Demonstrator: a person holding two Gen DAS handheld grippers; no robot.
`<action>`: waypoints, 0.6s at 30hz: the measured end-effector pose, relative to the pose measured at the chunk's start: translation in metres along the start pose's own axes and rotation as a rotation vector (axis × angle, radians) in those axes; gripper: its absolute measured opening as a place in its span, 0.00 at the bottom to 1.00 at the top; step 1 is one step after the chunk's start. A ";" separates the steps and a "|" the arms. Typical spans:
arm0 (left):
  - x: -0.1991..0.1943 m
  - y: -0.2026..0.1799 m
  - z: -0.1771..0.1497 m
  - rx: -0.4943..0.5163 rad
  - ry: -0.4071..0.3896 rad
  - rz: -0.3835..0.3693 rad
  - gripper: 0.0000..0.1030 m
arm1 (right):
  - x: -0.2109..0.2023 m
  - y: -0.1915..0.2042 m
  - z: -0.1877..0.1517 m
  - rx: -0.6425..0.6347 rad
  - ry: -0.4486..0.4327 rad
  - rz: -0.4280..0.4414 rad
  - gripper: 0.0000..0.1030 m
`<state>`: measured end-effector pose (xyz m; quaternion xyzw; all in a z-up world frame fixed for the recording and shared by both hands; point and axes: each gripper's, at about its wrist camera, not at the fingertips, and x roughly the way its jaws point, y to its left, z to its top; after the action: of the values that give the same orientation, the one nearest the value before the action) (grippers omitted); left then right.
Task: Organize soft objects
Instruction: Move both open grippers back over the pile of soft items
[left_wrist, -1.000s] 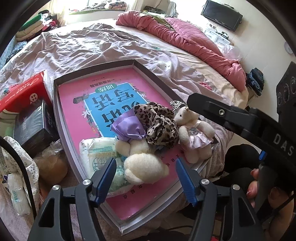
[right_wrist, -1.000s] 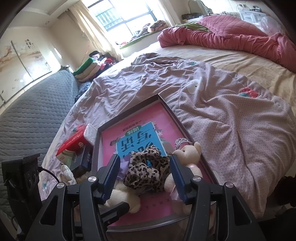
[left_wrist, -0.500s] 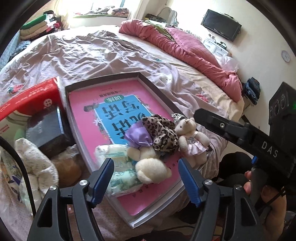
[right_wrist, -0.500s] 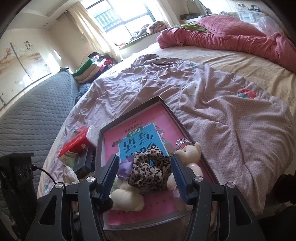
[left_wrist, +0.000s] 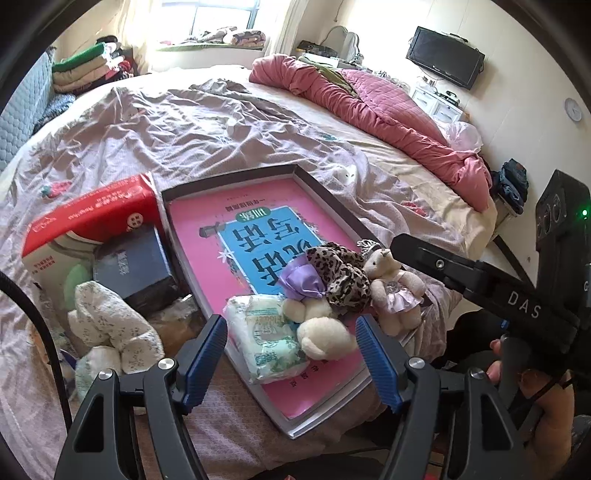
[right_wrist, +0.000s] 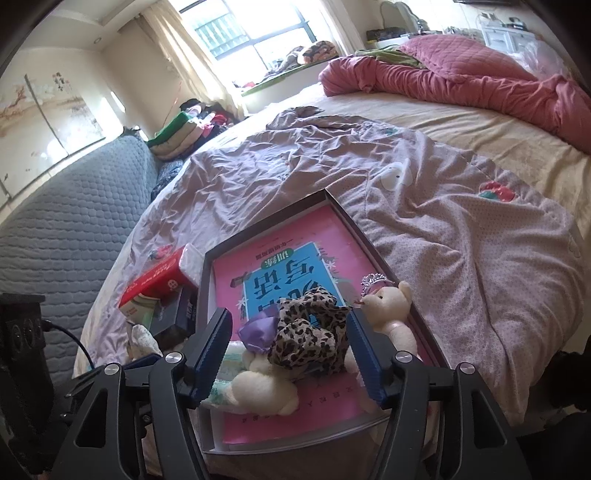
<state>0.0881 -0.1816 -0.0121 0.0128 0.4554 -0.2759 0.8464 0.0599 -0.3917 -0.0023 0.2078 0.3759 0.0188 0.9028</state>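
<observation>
Soft toys (left_wrist: 325, 325) piled in tray (left_wrist: 325, 199); neighbours could be snagged by left gripper (left_wrist: 291, 354) and right gripper (right_wrist: 288, 354), both just opened wider, nothing held.

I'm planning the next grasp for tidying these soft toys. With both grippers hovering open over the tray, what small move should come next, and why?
Probably ease the right gripper down onto the leopard-print fabric. Its jaws have just been opening, nothing is held, and the fabric sits framed between the fingers, draped on top of the pile in the tray, so it likely lifts off first.
</observation>
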 end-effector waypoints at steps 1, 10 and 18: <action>-0.001 0.000 0.000 0.000 -0.001 0.001 0.69 | -0.001 0.001 0.000 -0.001 -0.002 0.001 0.65; -0.017 0.011 0.001 -0.029 -0.030 0.019 0.69 | -0.007 0.016 0.002 -0.048 -0.025 -0.018 0.69; -0.030 0.025 0.003 -0.052 -0.051 0.049 0.69 | -0.011 0.024 0.004 -0.066 -0.041 -0.028 0.70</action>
<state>0.0892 -0.1476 0.0074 -0.0053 0.4401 -0.2434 0.8643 0.0576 -0.3736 0.0174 0.1731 0.3594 0.0139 0.9169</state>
